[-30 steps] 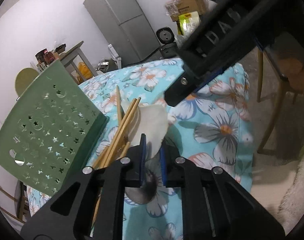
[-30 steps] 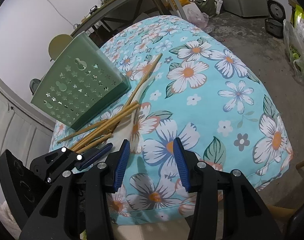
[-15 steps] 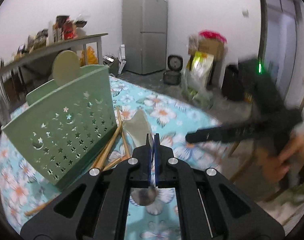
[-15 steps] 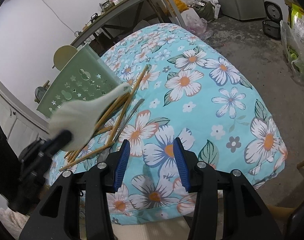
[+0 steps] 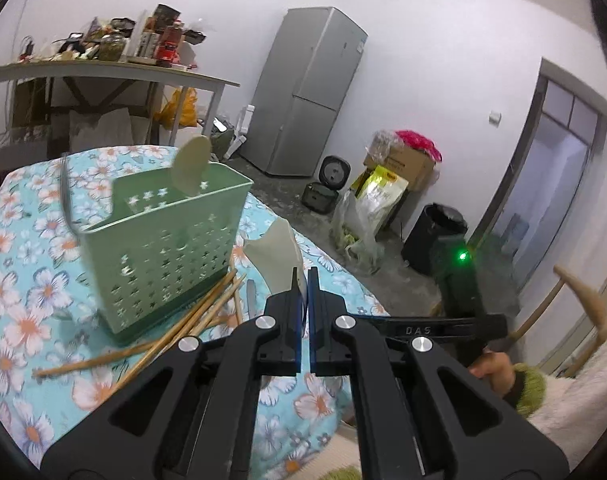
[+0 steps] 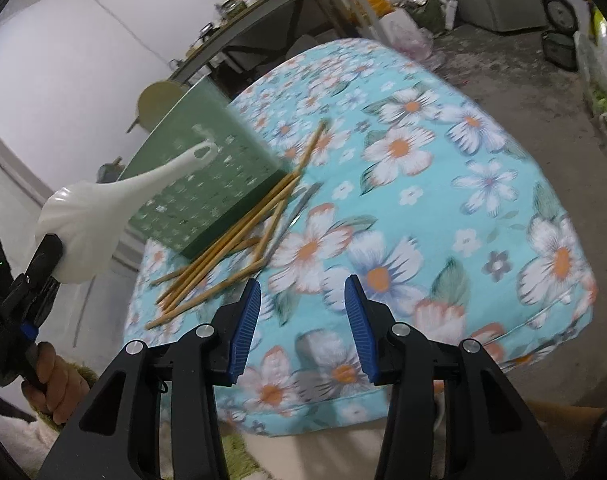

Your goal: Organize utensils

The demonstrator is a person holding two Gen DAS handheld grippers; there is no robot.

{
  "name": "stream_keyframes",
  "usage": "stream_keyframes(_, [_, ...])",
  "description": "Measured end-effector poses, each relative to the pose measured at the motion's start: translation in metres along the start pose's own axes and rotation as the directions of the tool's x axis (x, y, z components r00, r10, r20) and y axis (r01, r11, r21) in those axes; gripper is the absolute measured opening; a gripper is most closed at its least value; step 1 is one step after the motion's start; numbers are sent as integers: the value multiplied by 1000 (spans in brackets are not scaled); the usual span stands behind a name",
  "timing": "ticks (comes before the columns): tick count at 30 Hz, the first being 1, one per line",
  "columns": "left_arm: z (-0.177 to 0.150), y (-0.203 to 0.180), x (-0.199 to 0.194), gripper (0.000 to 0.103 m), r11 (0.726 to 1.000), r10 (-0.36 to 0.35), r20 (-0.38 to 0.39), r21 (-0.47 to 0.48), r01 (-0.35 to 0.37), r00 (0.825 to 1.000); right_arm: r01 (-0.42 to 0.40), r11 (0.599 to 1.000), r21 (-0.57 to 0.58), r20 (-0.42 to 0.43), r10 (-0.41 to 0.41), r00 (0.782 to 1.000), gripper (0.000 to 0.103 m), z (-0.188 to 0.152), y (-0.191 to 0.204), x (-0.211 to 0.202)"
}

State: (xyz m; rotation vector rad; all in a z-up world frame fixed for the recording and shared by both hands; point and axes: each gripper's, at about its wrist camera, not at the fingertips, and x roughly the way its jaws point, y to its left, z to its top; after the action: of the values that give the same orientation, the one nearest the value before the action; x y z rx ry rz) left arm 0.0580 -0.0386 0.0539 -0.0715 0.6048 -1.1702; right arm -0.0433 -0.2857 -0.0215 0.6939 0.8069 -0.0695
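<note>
My left gripper (image 5: 303,280) is shut on a white plastic spoon (image 5: 277,254) and holds it in the air, above the table's near edge. The right wrist view shows that gripper (image 6: 51,252) pinching the white spoon (image 6: 103,208) by its bowl, handle pointing at the green star-punched caddy (image 6: 207,176). The caddy (image 5: 163,256) stands upright on the floral tablecloth (image 6: 423,200). Several wooden chopsticks (image 6: 239,240) and a metal utensil (image 6: 299,208) lie loose beside it. My right gripper (image 6: 302,328) hangs open over the cloth's near edge, nothing between its fingers.
A cream round disc (image 5: 191,164) stands up at the caddy's back. A cluttered shelf table (image 5: 103,68), a fridge (image 5: 311,92), bags and boxes (image 5: 387,184) line the far wall. A wooden chair back (image 5: 575,292) is at the right. A hand (image 5: 491,368) grips the right tool.
My left gripper closed on the white spoon, lifted it off the cloth and rolled as it rose. The right gripper stayed put and open.
</note>
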Motion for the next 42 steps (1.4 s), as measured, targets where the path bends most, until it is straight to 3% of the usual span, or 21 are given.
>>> stream_keyframes(5, [-5,10,-29,2,999,28,22,-43,-27,999,-54,997,-57,-61,50,997,43,-13,21,14])
stream_keyframes(11, [-16,16,-56,2,994,51,43,-94,-47,998,-129,991,-26,-138,125,982,43,-28,37,43])
stream_keyframes(15, [-20,20,-65,2,992,58,53,-113,-52,997,-125,992,-10,-150,122,981,40,-27,38,62])
stream_keyframes(20, [-24,22,-71,2,991,60,62,-122,-52,996,-166,984,66,-136,174,975,36,-22,33,76])
stream_keyframes(26, [-25,23,-77,2,992,55,85,-118,-45,995,-194,974,119,-155,211,965,31,-24,28,75])
stream_keyframes(32, [-14,18,-89,2,995,55,130,-94,-43,990,-221,955,198,-149,252,956,13,-24,17,88])
stream_keyframes(36, [1,23,-97,2,994,59,167,-104,-42,984,-285,922,264,-145,329,933,5,-25,8,88])
stream_keyframes(42, [27,48,-93,2,981,112,138,-174,-87,984,-338,896,289,-134,388,912,3,-27,3,77])
